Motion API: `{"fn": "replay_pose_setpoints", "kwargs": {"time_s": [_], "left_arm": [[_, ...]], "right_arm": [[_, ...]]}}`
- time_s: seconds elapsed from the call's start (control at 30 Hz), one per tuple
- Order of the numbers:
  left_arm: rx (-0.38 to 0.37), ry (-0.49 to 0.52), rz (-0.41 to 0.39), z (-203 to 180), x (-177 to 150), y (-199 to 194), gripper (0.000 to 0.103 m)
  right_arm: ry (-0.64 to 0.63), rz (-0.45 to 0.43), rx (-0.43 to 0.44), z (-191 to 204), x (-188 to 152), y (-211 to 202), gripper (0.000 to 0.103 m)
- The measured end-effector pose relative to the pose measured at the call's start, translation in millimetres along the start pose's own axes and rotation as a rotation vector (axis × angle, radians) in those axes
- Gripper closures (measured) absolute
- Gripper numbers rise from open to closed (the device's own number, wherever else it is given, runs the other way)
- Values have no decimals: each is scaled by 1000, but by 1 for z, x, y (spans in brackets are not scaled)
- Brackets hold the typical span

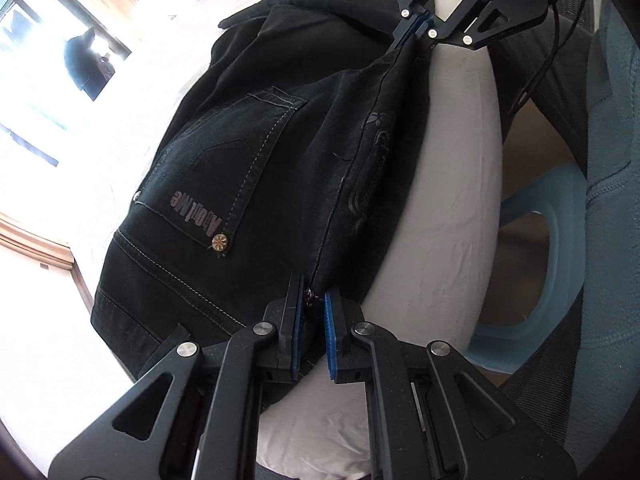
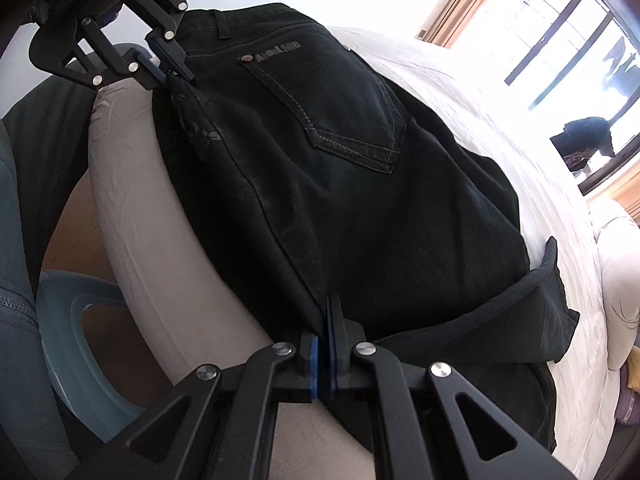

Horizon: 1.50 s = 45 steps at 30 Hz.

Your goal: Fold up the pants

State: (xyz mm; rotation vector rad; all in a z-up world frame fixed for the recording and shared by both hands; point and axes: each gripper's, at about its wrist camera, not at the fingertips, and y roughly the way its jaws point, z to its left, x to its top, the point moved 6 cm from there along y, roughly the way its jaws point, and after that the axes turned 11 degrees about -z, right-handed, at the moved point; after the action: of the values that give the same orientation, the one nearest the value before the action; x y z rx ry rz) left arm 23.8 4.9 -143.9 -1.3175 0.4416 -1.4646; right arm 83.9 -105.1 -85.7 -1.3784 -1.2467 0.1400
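Black jeans (image 1: 248, 184) lie on a white bed, back side up, showing a stitched back pocket (image 1: 240, 168) with an "About Me" label. At the bottom of the left wrist view my left gripper (image 1: 313, 286) is shut on the waistband at the near edge of the bed. My right gripper (image 1: 416, 26) is at the top of that view, shut on the same near edge further down the seat. In the right wrist view the jeans (image 2: 352, 200) spread ahead of my right gripper (image 2: 325, 308), which pinches the fabric edge. My left gripper (image 2: 176, 74) grips the waist at upper left. The folded edge hangs taut between them.
The bed sheet (image 2: 460, 92) runs on beyond the jeans toward a bright window (image 2: 560, 60). A pale blue plastic stool (image 1: 560, 216) stands on the floor beside the bed edge. A person's teal garment (image 1: 612, 200) fills the near side.
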Motion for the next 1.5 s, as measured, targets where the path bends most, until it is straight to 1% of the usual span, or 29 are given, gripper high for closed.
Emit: {"fn": "replay_pose_setpoints", "kwargs": {"time_s": [0.13,0.4,0.53,0.67,0.73,0.77,0.8,0.83,0.87,0.93,1.07,1.13,1.23,1.3,1.37,1.4,1.43,1.47,1.5], "left_arm": [[2,-18,-4,-2,7,6,95],[-3,-32,-14,-6,-7,-2,95],[19,-43,-22,-6,-10,-1,95],[45,-66,-36,-9,-13,-5,91],[50,-96,-17,-6,-14,-8,81],[63,-107,-4,-1,-14,-9,54],[73,-118,2,4,-14,-13,17],[65,-131,-2,8,-13,-17,9],[51,-153,-11,13,-12,-23,8],[60,-177,-1,21,-11,-31,8],[64,-202,13,39,-6,-52,8],[66,-240,-32,48,7,-65,8],[62,-369,-140,69,46,-70,8],[49,-439,-192,79,69,-61,8],[12,-512,-209,85,87,-40,9],[-3,-560,-214,89,94,-23,10],[-12,-590,-206,90,97,-11,10],[-24,-627,-176,92,97,7,15],[-29,-657,-122,91,92,30,23]], "right_arm": [[-3,5,-13,5,0,3,99],[-10,5,-28,12,-1,6,99],[7,-5,-25,9,-3,9,99],[-24,-25,-59,10,-8,11,95],[-16,-30,-81,12,-8,10,91],[4,-31,-87,10,-8,9,86],[23,-33,-96,6,-8,8,81],[40,-35,-109,2,-8,7,69],[63,-40,-121,-3,-8,6,58],[105,-57,-114,-9,-8,0,51],[142,-78,-89,-13,-9,-12,49],[161,-92,-71,-13,-7,-19,49],[240,-152,-53,-19,0,-30,49],[334,-192,-35,-28,8,-33,49],[413,-224,-20,-42,15,-32,49],[447,-245,-9,-48,18,-31,49],[485,-258,8,-53,21,-27,49],[518,-251,14,-58,20,-20,49],[548,-219,5,-62,15,-11,49]]}}
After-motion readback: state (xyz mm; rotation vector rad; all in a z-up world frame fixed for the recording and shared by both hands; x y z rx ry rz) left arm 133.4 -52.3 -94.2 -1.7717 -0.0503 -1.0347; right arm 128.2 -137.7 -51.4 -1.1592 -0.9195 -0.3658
